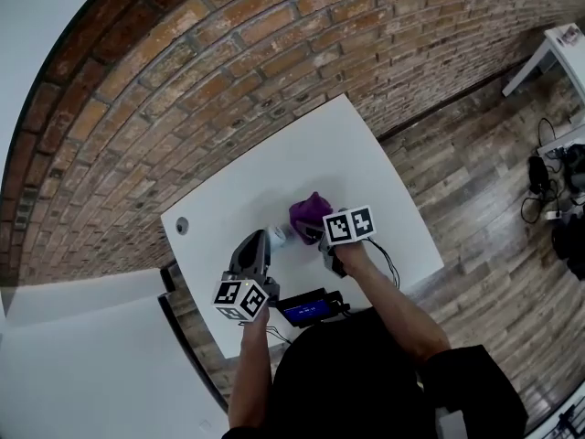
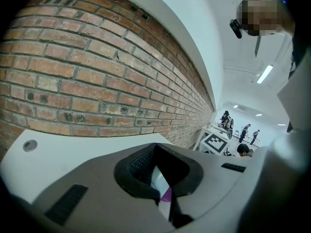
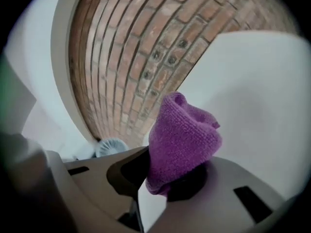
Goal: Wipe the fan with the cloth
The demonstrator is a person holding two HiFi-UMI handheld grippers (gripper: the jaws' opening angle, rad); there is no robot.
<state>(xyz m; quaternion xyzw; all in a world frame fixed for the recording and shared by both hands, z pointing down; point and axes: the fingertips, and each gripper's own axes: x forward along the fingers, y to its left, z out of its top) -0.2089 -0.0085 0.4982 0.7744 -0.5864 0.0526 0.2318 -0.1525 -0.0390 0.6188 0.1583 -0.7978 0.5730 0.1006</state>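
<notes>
A small white fan (image 1: 278, 236) sits on the white table (image 1: 274, 163), right at the tip of my left gripper (image 1: 262, 242). In the left gripper view the jaws of that gripper (image 2: 163, 191) are closed, with a white sliver of the fan (image 2: 159, 181) pinched between them and a bit of purple cloth (image 2: 166, 194) showing below. My right gripper (image 1: 322, 234) is shut on a bunched purple cloth (image 1: 309, 214), held just right of the fan. In the right gripper view the cloth (image 3: 182, 140) rises from the gripper (image 3: 165, 188), and the fan's round grille (image 3: 111, 147) shows at the left.
A brick wall (image 1: 210, 53) runs along the table's far side. A round cable hole (image 1: 181, 225) is near the table's left corner. A device with a blue screen (image 1: 306, 307) and cables lie at the near edge. Wooden floor (image 1: 475, 181) and another white table (image 1: 559, 42) are to the right.
</notes>
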